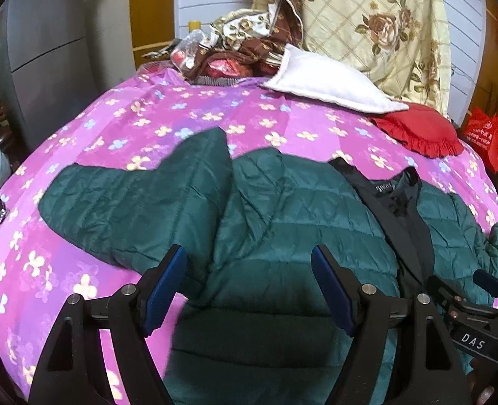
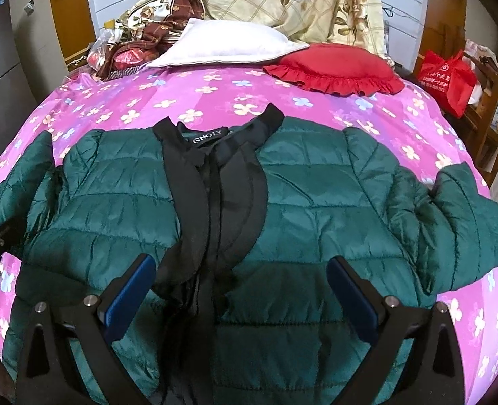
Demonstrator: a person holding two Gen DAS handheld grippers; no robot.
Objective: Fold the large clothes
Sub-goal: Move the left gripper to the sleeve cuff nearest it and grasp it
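A dark green quilted jacket (image 2: pixel 316 202) with black collar and front trim (image 2: pixel 221 182) lies flat, front up, on a pink flowered bed cover (image 2: pixel 181 94). Its left sleeve (image 1: pixel 120 195) stretches out to the side in the left wrist view, where the jacket body (image 1: pixel 282 222) fills the middle. Its right sleeve (image 2: pixel 465 222) bends down at the right. My left gripper (image 1: pixel 249 263) is open and empty above the jacket's left half. My right gripper (image 2: pixel 242 276) is open and empty above the lower front. The right gripper also shows at the left wrist view's right edge (image 1: pixel 478 307).
A white pillow (image 2: pixel 228 47) and a red frilled cushion (image 2: pixel 336 67) lie at the head of the bed. A floral quilt (image 2: pixel 296 0) and piled clothes (image 2: pixel 147 37) lean on the wall. A red bag (image 2: pixel 448 77) stands at the right. A grey cabinet (image 1: pixel 46 54) stands at the left.
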